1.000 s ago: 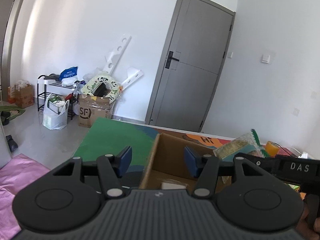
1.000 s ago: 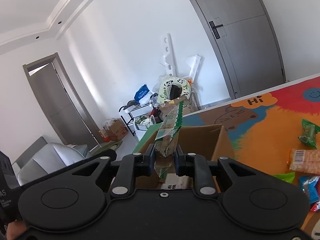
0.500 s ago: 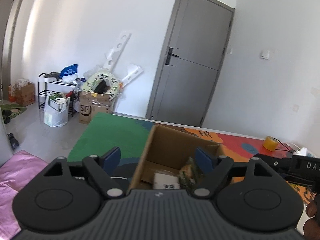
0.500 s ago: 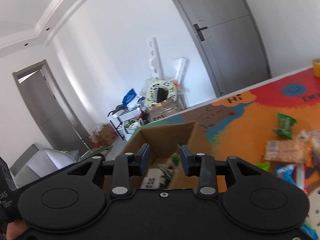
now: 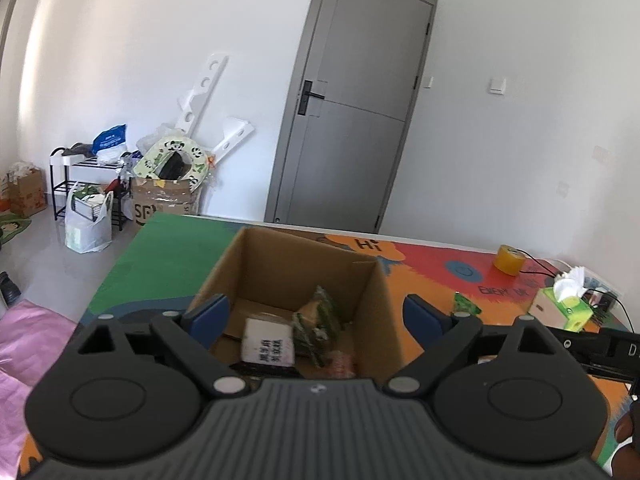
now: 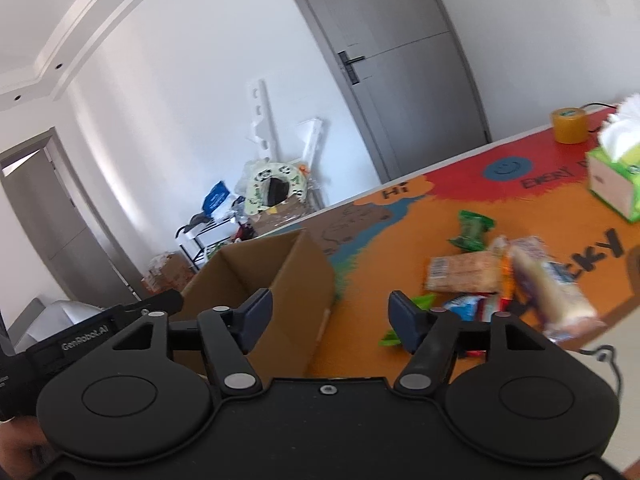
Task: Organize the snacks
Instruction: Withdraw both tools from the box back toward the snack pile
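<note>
An open cardboard box [image 5: 280,268] stands on the colourful mat; it also shows in the right wrist view [image 6: 296,276]. Inside lie a green snack packet [image 5: 320,320] and a white labelled packet [image 5: 269,345]. My left gripper [image 5: 316,314] is open and empty, held over the box's near side. My right gripper [image 6: 331,318] is open and empty, just right of the box. A pile of loose snacks [image 6: 508,280] lies on the mat to its right, with a green packet [image 6: 472,230] behind it.
A tissue box [image 6: 616,176] and a yellow tape roll [image 6: 568,125] sit at the mat's far right; both show in the left wrist view, tissue box [image 5: 564,308] and tape [image 5: 508,259]. The table's far edge faces a grey door [image 5: 352,120]. Clutter stands by the wall [image 5: 168,176].
My right gripper opened and let the green snack packet fall into the box, then swung right toward the snack pile. My left gripper opened wider.
</note>
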The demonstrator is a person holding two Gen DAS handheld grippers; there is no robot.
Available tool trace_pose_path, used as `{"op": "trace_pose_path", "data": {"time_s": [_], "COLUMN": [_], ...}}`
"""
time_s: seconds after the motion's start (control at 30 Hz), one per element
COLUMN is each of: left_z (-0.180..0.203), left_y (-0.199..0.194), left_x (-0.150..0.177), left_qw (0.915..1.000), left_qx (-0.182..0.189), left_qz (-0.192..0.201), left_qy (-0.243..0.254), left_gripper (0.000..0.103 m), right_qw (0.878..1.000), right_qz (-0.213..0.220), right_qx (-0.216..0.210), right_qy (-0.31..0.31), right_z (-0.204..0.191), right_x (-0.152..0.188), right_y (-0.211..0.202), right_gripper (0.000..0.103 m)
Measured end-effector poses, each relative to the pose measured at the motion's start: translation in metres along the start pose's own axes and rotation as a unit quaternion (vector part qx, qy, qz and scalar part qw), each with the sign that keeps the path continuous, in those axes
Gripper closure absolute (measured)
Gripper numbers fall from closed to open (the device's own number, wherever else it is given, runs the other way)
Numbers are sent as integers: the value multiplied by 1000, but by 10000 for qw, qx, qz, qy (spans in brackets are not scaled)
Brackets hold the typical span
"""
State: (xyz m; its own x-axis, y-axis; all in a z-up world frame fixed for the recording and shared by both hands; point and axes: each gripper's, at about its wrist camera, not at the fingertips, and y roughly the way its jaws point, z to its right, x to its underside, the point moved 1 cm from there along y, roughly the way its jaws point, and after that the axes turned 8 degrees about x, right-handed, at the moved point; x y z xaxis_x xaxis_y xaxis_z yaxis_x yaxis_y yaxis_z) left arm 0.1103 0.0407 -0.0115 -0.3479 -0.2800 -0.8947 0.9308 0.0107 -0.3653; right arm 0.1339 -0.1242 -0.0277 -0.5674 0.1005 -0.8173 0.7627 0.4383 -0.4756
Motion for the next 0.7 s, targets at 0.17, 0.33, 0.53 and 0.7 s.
{"op": "trace_pose_path", "data": {"time_s": [0.17, 0.33, 0.53, 0.7], "left_z": [19, 38, 63, 81], "left_y": [1, 4, 5, 9], "left_x": [4, 11, 19, 30], "left_qw": [9998, 9993, 9974, 9945], "left_qx": [160, 303, 618, 890], "left_qz": [-60, -135, -221, -368], "left_qy": [80, 183, 307, 409], "left_gripper": [9, 9, 9, 9], "right_qw": [9996, 9987, 9977, 9966], "right_qz": [74, 135, 109, 94], "right_qx": [192, 367, 553, 684], "right_qy": [204, 327, 380, 446], "right_z": [26, 51, 72, 88], "right_x": [2, 2, 7, 12], "right_y": [-15, -30, -39, -47], "right_gripper": [37, 35, 35, 35]}}
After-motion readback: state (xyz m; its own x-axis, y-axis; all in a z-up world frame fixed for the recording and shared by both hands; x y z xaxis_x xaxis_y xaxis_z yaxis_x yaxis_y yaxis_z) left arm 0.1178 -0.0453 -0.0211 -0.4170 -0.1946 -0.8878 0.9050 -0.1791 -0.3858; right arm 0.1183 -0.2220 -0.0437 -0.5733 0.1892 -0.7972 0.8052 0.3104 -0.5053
